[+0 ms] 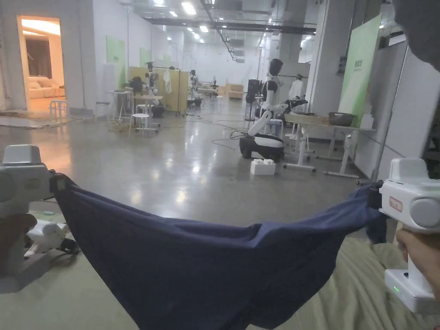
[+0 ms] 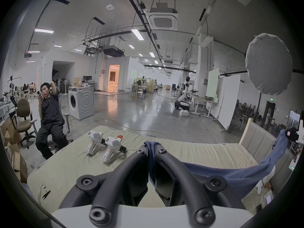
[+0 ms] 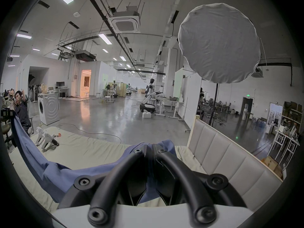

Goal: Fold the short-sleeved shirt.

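A: Above the bed (image 2: 205, 152), we've got the navy short-sleeved shirt (image 1: 206, 266) strung up betw. both tools, sagging in a deep curve in the middle, clear of the mattress as far as the head view shows.

B: Left gripper (image 2: 152, 149)? We see its jaws pressed together w/ a bunched wad of shirt fabric pinched betw. them, a bit of cloth poking out past the tips.

A: Same for the right gripper (image 3: 150, 146): jaws closed tight on a gathered shirt edge, blue cloth spilling out on either side of the tips. A hand (image 1: 423, 255) wraps its handle in the head view.

B: From the left gripper view we can see the shirt run across over the bed to the far tool, near the padded headboard (image 2: 259, 142).

A: And on the bed, toward its foot-side corner, two spare white handheld grippers (image 2: 105, 145) lie side by side, touching or nearly so; can't tell which. Small orange-and-white item just beside them, too small to ID.

B: Off the bed, on the polished floor beyond that corner, a person sits in an office chair holding a phone (image 2: 39, 93). A washing machine (image 2: 81, 102) stands near that person, farther from the bed.

A: Across the floor from the bed, well apart, a white humanoid robot (image 1: 268, 111) stands at a table. A round softbox (image 3: 218, 42) hangs above the headboard side.
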Demonstrator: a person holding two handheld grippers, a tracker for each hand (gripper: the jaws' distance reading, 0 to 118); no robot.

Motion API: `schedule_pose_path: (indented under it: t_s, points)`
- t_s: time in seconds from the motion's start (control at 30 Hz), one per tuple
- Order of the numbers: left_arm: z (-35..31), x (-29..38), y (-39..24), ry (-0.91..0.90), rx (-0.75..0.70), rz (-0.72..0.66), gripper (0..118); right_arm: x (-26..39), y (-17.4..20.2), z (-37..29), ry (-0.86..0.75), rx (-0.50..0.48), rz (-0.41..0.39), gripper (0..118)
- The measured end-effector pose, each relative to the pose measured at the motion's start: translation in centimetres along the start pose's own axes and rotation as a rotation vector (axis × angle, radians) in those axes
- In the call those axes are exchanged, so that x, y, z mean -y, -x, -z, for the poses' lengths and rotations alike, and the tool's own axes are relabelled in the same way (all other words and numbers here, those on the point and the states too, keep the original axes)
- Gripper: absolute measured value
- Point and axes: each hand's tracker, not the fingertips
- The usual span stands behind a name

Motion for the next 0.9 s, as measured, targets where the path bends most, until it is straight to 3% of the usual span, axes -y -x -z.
schedule_pose_path:
  t_s: [0.5, 0.67, 0.9]
  points:
    - [4.8, -2.4, -1.1, -0.039, -0.026, 0.058, 3, -1.8, 0.1, 6.8, -0.030, 0.029, -0.007, 4]
    - [5.2, 3.1, 0.2, 0.009, -0.017, 0.078, 3, 3.3, 0.2, 6.5, 0.026, -0.001, -0.032, 4]
    - [1.5, 16.4, 2.8, 0.117, 0.026, 0.031, 3, 15.4, -0.4, 3.4, 0.165, -0.021, -0.012, 4]
